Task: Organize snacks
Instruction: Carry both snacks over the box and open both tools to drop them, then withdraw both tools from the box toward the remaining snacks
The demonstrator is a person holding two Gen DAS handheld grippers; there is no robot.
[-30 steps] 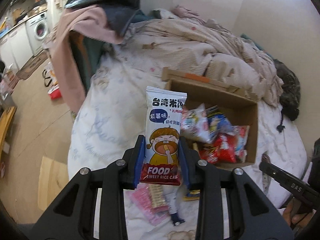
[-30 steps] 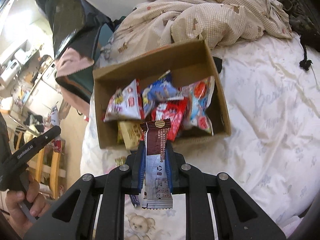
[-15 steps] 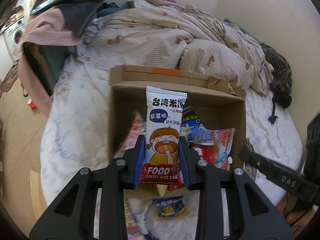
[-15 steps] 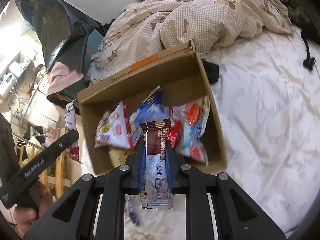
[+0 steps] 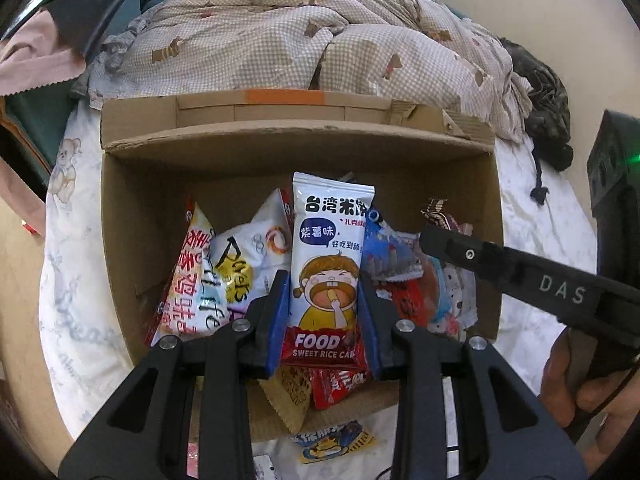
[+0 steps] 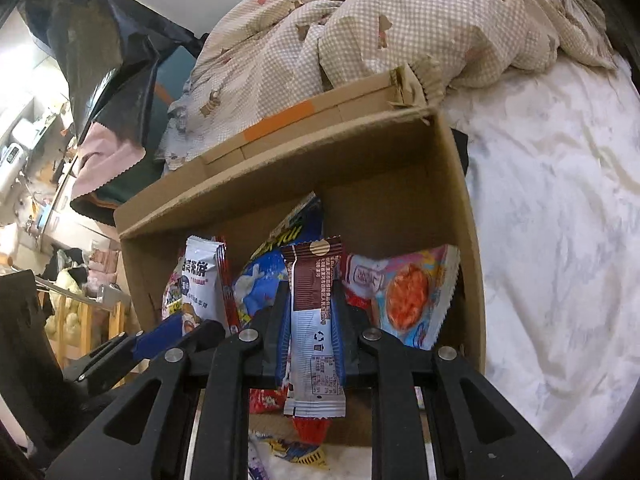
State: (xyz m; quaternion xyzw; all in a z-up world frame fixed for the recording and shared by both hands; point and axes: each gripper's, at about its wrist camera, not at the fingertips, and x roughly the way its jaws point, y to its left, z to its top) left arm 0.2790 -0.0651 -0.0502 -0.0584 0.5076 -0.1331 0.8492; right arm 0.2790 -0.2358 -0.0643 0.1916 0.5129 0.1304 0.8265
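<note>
An open cardboard box lies on the bed, holding several snack packets. My left gripper is shut on a white rice cake packet with a cartoon child, held upright above the packets in the box. My right gripper is shut on a narrow brown and white snack bar, also above the box. The right gripper reaches in from the right in the left wrist view, with a hand behind it. The rice cake packet and the left gripper's blue finger show at the left of the right wrist view.
A checked beige duvet is bunched behind the box. White bedsheet spreads to the right. A few loose packets lie on the sheet in front of the box. Dark clothing lies at the far right by the wall.
Both grippers have moved forward and down over the box, which now fills each view. Each keeps its packet. The left view swung from the bed's left edge to face the box.
</note>
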